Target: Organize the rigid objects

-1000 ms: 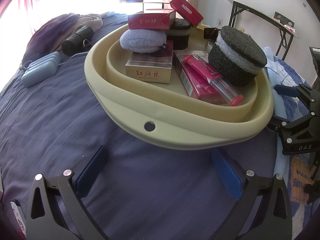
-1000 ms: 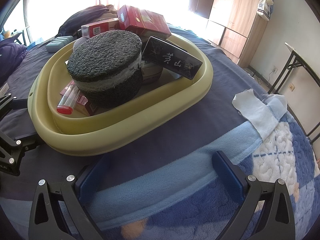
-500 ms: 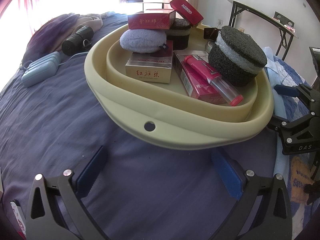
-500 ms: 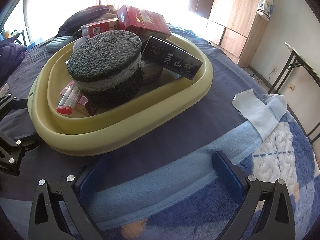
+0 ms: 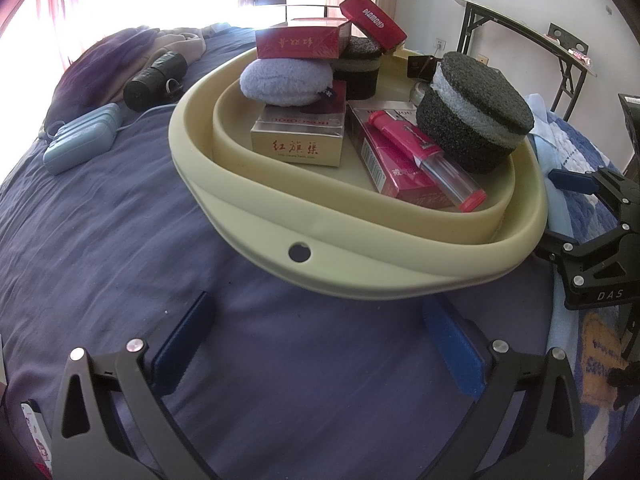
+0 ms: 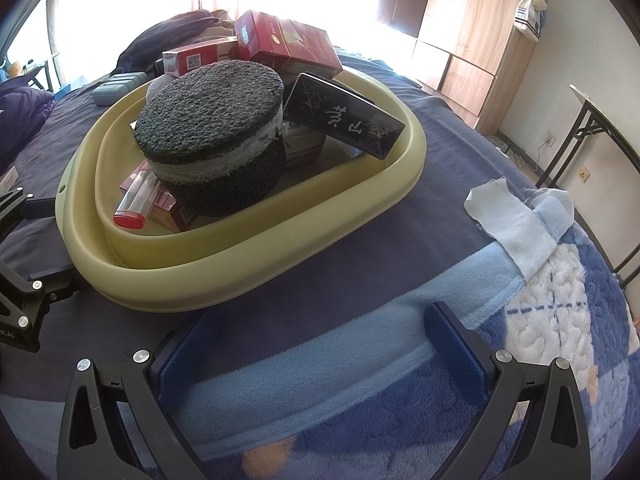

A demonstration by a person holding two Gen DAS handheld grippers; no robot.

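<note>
A pale yellow basin (image 5: 360, 264) (image 6: 248, 264) sits on a bed with many items piled inside. It holds a big round black foam-covered tin (image 5: 476, 108) (image 6: 212, 136), a gold box (image 5: 298, 146), red boxes (image 5: 302, 42) (image 6: 284, 46), a pink box with a pink tube (image 5: 424, 154) on it, a pale blue puff (image 5: 286, 82) and a black box (image 6: 344, 120). My left gripper (image 5: 320, 332) stands open just before the basin's near rim. Over the blue blanket, my right gripper (image 6: 320, 340) is open too, at the basin's other side. Neither holds anything.
A blue-grey case (image 5: 80, 144) with a cord and a black roll (image 5: 156, 78) lie on the dark sheet left of the basin. A white cloth (image 6: 508, 220) lies on the patterned blanket (image 6: 560, 320). Folding tables (image 5: 520, 28) and a wooden wardrobe (image 6: 472, 32) stand beyond the bed.
</note>
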